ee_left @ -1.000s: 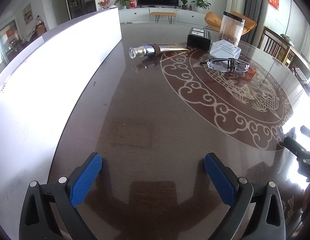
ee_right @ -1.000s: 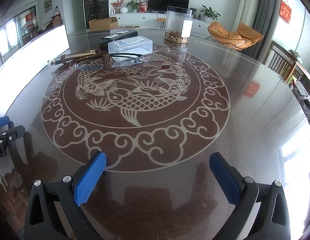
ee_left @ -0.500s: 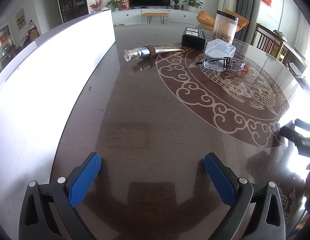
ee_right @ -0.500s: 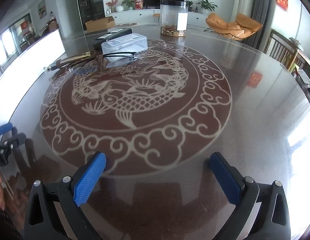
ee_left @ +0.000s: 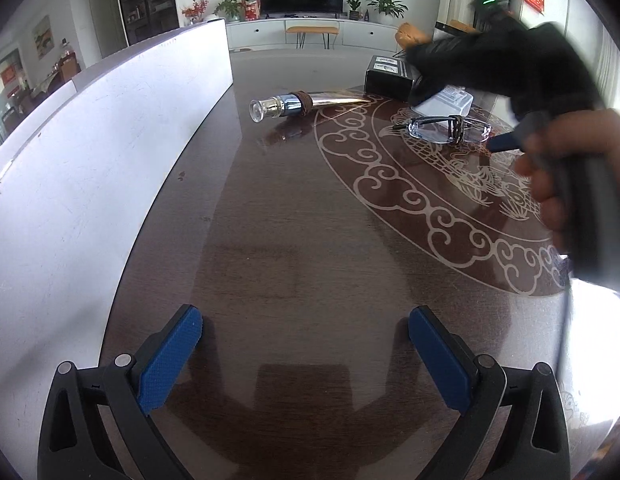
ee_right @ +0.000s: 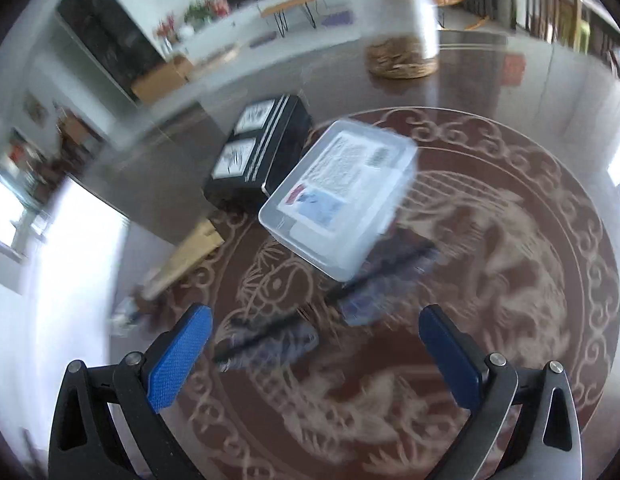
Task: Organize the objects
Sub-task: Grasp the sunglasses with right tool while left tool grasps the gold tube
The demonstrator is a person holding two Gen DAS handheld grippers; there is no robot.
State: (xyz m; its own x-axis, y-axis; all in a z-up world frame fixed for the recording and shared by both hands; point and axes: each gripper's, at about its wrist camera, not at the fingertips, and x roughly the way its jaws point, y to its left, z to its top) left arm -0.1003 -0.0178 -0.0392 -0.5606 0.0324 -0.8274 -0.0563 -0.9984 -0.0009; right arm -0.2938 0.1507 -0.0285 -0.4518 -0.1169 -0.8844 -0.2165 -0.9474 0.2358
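Note:
Clear-lens glasses [ee_left: 445, 128] lie on the dark patterned table [ee_left: 294, 216], just in front of a clear plastic box [ee_left: 449, 102] and a black box [ee_left: 387, 78]. A silver tube [ee_left: 306, 102] with a clear cap lies to their left. My left gripper [ee_left: 306, 356] is open and empty, low over the table's near side. In the blurred right wrist view, my right gripper [ee_right: 315, 356] is open above the glasses [ee_right: 329, 312], with the clear box [ee_right: 341, 196] and black box [ee_right: 258, 156] beyond. A hand [ee_left: 569, 160] holds that gripper at the right of the left wrist view.
A long white board [ee_left: 90, 160] stands along the table's left edge. A clear jar with brown contents [ee_right: 401, 60] is on the far side of the table. Bare wood lies between my left gripper and the tube.
My right gripper has swept forward and left from the near edge to just over the glasses, tilting as it went. My left gripper has barely moved.

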